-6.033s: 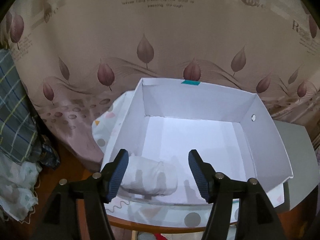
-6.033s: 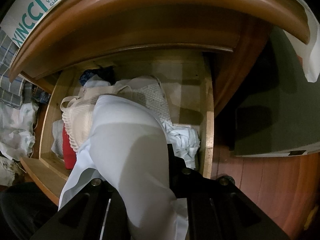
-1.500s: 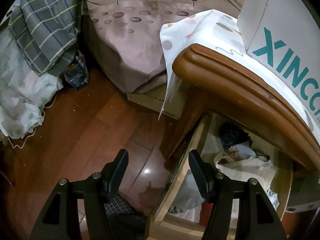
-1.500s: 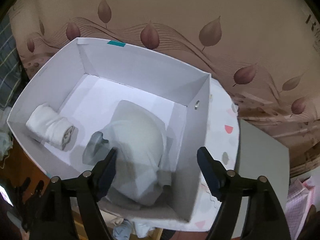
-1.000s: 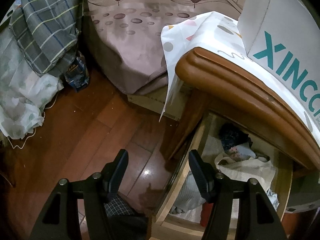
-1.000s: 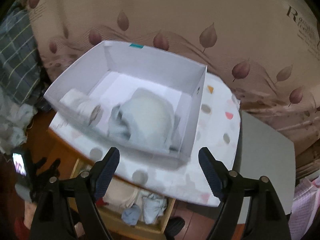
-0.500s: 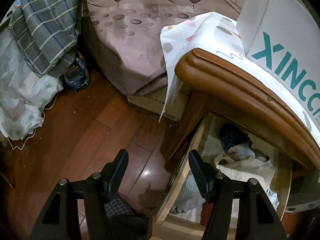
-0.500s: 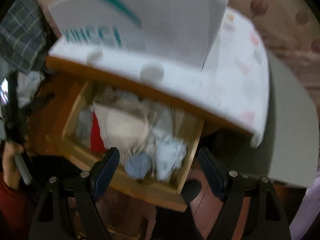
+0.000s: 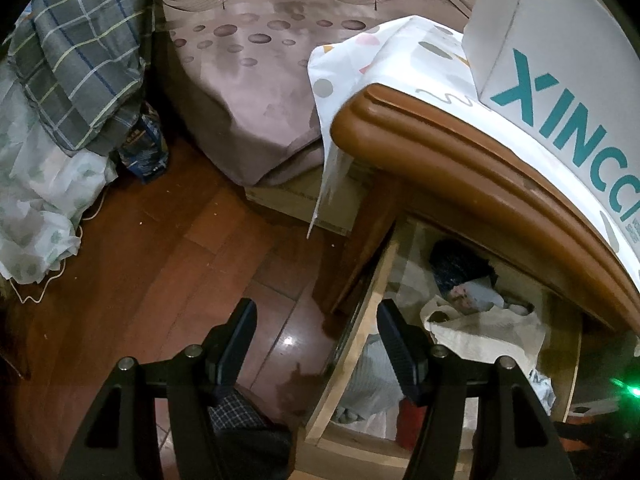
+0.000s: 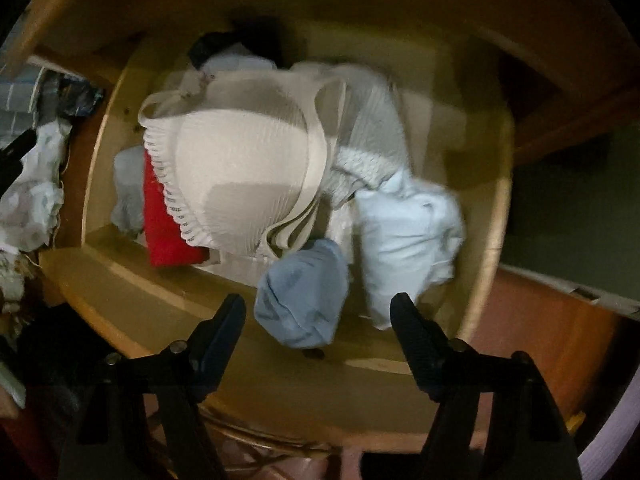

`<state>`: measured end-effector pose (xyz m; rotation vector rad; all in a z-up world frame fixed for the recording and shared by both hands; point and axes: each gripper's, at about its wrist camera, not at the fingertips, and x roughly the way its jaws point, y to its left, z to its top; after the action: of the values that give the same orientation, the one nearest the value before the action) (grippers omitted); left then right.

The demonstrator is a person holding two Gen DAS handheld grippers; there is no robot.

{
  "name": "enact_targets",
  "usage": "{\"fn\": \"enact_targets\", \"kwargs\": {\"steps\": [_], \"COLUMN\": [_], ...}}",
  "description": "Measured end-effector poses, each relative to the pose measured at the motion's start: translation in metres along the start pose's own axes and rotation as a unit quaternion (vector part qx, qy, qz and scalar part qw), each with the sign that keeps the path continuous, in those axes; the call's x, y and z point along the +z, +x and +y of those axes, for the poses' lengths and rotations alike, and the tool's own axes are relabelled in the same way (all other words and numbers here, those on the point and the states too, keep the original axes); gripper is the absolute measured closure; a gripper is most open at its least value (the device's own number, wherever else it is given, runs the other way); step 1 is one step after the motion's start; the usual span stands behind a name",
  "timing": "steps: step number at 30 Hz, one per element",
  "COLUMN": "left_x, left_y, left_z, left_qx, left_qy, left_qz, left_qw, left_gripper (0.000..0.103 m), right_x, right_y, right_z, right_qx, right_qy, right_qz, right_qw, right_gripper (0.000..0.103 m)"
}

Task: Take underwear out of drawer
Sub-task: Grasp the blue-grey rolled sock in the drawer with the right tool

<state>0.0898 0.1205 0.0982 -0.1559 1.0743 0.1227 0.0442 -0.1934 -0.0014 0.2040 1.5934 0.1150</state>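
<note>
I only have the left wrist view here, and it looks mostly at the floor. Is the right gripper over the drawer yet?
Observer: Yes. The right gripper is above the open drawer, jaws apart and empty.
Operator: What's nearest to it?
Observer: A rolled blue garment lies in line between the jaws, near the drawer's front.
Operator: Anything beside that?
Observer: A pale blue bundle sits to its right, with a cream bra behind.

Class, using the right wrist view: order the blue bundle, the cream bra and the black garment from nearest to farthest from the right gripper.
1. Blue bundle, just ahead between the open right gripper fingers.
2. Cream bra, mid-drawer, left.
3. Black garment, at the back.
</note>
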Motion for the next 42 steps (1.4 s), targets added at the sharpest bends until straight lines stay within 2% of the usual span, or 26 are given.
{"fn": "enact_targets", "kwargs": {"steps": [10,15,20,25,32,38,42], "left_x": [0.0,-0.002,-0.002,-0.006,-0.021,-0.032,-0.043], "left_y": [0.004,0.005,0.006,0.011,0.02,0.026,0.031], "left_z": [-0.003,-0.006,-0.009,-0.016,-0.047,-0.075,-0.095], "left_qx": [-0.003,-0.002,-0.002,-0.013,-0.093,-0.122,-0.136], "left_qy": [0.007,0.011,0.016,0.027,0.071,0.095,0.12], "left_qz": [0.008,0.009,0.013,0.024,0.068,0.092,0.115], "left_qw": [0.9999,0.9999,0.9998,0.9992,0.9907,0.9837,0.9766], "left_gripper": [0.039,0.039,0.039,0.039,0.035,0.028,0.027], "right_x": [0.011,0.011,0.006,-0.008,-0.034,-0.054,-0.053], "right_y": [0.049,0.064,0.062,0.043,0.01,-0.019,-0.037], "right_z": [0.012,0.014,0.009,0.0,-0.019,-0.05,-0.053], "right_qx": [-0.007,-0.004,-0.006,0.0,0.026,0.027,0.015], "right_qy": [-0.002,0.005,0.002,0.0,0.012,0.022,0.009], "right_qz": [0.063,0.082,0.073,0.029,-0.047,-0.131,-0.177], "right_qw": [0.998,0.997,0.997,1.0,0.998,0.991,0.984], "right_gripper": [0.034,0.045,0.059,0.062,0.063,0.063,0.063]}}
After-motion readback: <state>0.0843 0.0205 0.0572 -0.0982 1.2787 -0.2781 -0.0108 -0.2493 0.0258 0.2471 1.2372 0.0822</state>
